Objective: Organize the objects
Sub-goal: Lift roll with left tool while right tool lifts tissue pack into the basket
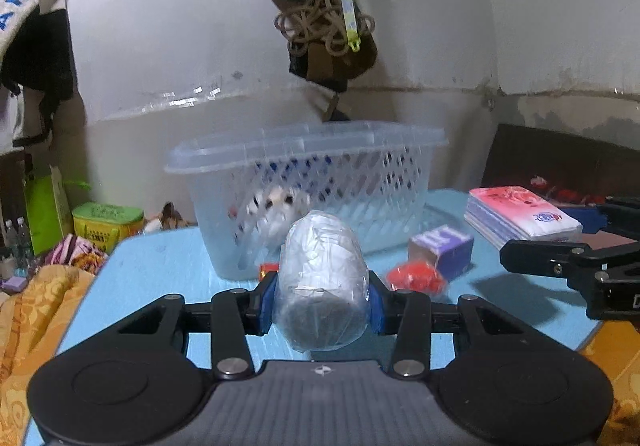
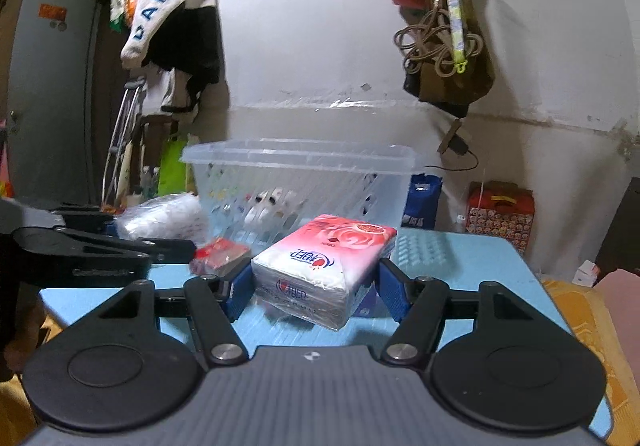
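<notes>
My left gripper (image 1: pixel 321 306) pinches a white paper roll wrapped in clear plastic (image 1: pixel 322 278), held above the light-blue table (image 1: pixel 160 258). My right gripper (image 2: pixel 310 288) clamps a pink-and-white plastic-wrapped tissue pack (image 2: pixel 324 266), held tilted over the same table. Both sit in front of the translucent perforated plastic basket (image 1: pixel 304 186). A red packet (image 1: pixel 416 276) and a purple box (image 1: pixel 442 250) lie on the table beside the basket.

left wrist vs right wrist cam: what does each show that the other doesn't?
Left wrist only: purple box on the blue table, and a green-lidded yellow container beyond the table.
Right wrist only: grey door, crutches, red patterned gift box.
Both: left gripper shut on a plastic-wrapped roll, pink tissue pack in the right gripper, clear basket, red packet.
</notes>
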The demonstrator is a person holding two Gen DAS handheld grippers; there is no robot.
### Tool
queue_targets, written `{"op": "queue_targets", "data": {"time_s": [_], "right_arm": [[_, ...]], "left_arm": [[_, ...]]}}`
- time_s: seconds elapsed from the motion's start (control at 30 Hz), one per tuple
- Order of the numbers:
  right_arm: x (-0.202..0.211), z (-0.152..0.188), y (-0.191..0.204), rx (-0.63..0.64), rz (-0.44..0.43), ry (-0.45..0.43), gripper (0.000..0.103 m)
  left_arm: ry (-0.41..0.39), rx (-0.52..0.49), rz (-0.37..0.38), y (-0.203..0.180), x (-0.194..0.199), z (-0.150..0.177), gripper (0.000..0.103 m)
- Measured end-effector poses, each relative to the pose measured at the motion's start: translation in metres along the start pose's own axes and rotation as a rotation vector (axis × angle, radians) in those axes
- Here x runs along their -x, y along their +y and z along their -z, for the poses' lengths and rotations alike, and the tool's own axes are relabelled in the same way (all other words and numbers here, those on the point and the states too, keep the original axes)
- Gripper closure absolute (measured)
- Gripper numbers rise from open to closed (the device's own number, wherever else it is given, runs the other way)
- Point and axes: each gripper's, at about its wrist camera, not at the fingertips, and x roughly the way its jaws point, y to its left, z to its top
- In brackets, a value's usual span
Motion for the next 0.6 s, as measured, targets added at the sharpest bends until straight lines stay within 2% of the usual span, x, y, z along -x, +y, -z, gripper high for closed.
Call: {"op": "queue_targets", "data": {"time_s": [0.37, 0.6], "right_arm": [[0.002, -0.015, -0.010, -0.050, 0.024, -0.034, 0.035], [0.002, -0.021, -0.005, -0.041, 0.023, -0.040, 0.035]], "left_arm": [[-0.081, 0.025, 0.023, 0.004, 0.016, -0.021, 0.055], [-0.085, 0.027, 0.031, 0.004, 0.018, -0.023, 0.055]]}}
